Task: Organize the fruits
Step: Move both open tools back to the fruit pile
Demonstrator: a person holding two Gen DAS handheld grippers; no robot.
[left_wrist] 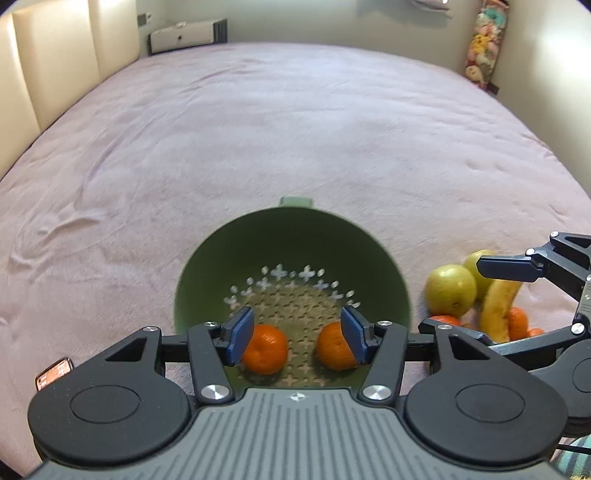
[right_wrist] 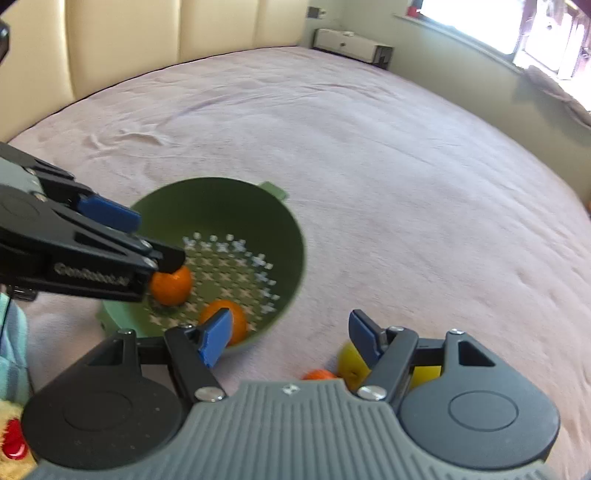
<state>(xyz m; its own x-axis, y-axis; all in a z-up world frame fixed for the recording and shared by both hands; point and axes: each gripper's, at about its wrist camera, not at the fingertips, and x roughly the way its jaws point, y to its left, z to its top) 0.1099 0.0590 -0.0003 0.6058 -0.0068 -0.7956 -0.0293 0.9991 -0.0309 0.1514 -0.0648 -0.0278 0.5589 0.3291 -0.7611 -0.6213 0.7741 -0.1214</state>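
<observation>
While two small round orange mandarins already lie on perforated floor of deep green plastic colander, lower centre of left wrist view, remaining fruit still heaped on pink bedspread at lower right of same frame.

Left gripper: spread wide over colander mouth, holding nothing; blue pads frame the two mandarins without clear contact.

Right gripper: also spread wide and empty, low over bedspread between colander and heap.

Heap: two yellow-green apples touching each other, bruised yellow banana leaning across them, more mandarins tucked beneath and beside, partly hidden.

Handling, judged:
- Mandarins light, loose-skinned, slightly soft; best pinched across widest girth, gentle squeeze.
- Apples heavier, hard, smooth, likely to slip or roll; pads across the middle, firm.
- Banana soft, already marked; best taken across mid-length, light pressure.

Obstacles:
- Banana lying over apples and mandarins; probably best lifted first.
- Soft bedding lets round fruit roll when nudged.
- Two grippers close together near colander rim; risk of collision.
- Colander light, may tip or slide.

Elsewhere: white low cabinet upper left, cream padded headboard far left.
</observation>
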